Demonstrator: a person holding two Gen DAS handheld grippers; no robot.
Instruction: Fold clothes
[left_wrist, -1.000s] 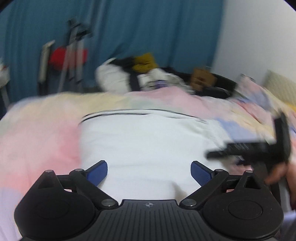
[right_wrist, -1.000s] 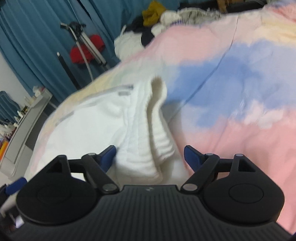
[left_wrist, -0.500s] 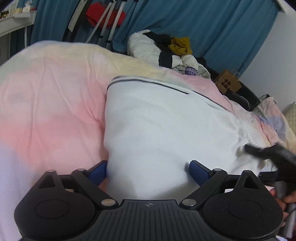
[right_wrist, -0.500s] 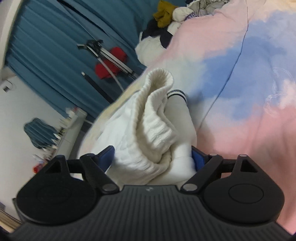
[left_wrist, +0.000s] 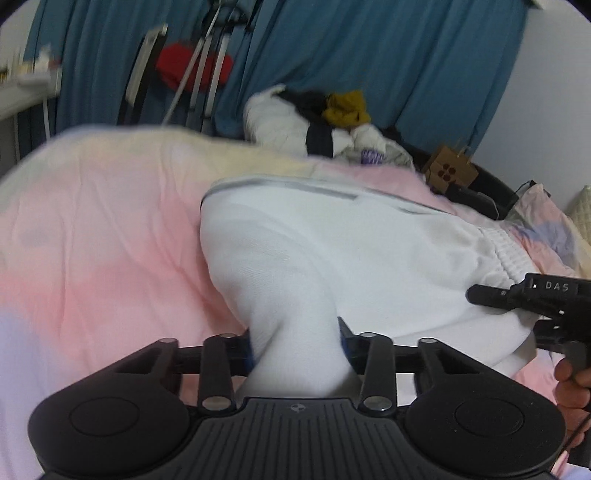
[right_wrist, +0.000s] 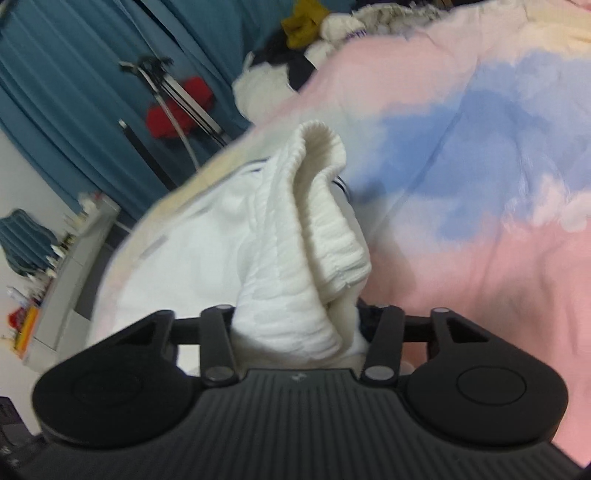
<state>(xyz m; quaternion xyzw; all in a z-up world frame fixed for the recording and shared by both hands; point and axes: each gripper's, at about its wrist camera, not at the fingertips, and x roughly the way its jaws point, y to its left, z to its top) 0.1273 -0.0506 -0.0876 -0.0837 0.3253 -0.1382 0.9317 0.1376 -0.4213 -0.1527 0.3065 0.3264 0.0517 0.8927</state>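
A white garment (left_wrist: 351, 251) with a thin dark stripe along its far edge lies spread on the pastel bedspread (left_wrist: 92, 240). My left gripper (left_wrist: 295, 336) has its jaws closing on the garment's near edge, and the cloth bunches into a ridge pinched between the blue pads. My right gripper (right_wrist: 295, 325) has its jaws closing on the ribbed hem (right_wrist: 321, 206) of the white garment (right_wrist: 192, 251), which stands up in folds between them. In the left wrist view, one black finger (left_wrist: 491, 295) of the right gripper reaches onto the garment's right side.
The bedspread (right_wrist: 480, 184) is pink, blue and pale yellow. A pile of clothes (left_wrist: 314, 125) and a cardboard box (left_wrist: 448, 170) sit at the far edge. A tripod with something red (left_wrist: 195, 70) stands before blue curtains. A cluttered shelf (right_wrist: 74, 258) is at left. A hand (left_wrist: 572, 384) holds the right gripper.
Both grippers' jaws stood wide around the cloth and have now closed in on it. The garment's near edge and ribbed hem are bunched up between the pads.
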